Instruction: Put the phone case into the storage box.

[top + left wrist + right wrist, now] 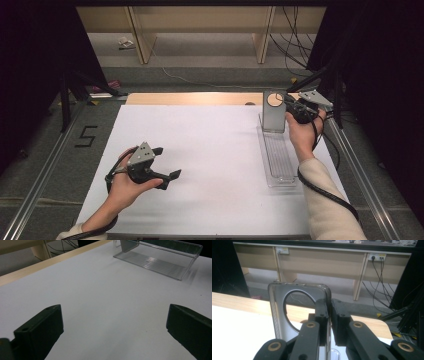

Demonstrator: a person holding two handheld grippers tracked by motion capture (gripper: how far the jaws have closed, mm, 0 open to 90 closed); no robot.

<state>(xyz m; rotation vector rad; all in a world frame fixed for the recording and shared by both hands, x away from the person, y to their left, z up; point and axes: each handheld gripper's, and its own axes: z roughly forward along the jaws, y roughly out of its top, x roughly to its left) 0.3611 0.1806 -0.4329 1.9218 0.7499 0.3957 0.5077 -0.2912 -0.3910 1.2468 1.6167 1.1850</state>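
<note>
The clear plastic tray [279, 160] lies along the right side of the white table [210, 165], its long axis running from the near side toward the far edge. Its far end wall [274, 112] stands upright, a grey panel with a round hole near the top.

Nearest the viewer, in the high view, the person's left hand [122, 187] comes in from the bottom left, the forearm angled toward the table's middle. It holds the left gripper [167, 167] low over the bare white surface, pointing to the right. Its jaws are spread wide with nothing between them. In the left gripper view the two black jaws frame blank table, with the tray well beyond them at the upper right.

Farther off, the right forearm in a cream sleeve [327, 200] reaches forward along the tray's right side. The right hand [301, 132] is raised at the tray's far end, holding the right gripper [290, 111] level and pointing left. In the right gripper view its jaws are nearly closed, pinching the right-hand edge of the upright end wall [299, 312] beside the round hole [298, 306].

Beyond the table lie grey floor, wooden furniture [200, 22] and trailing cables [295, 47].
</note>
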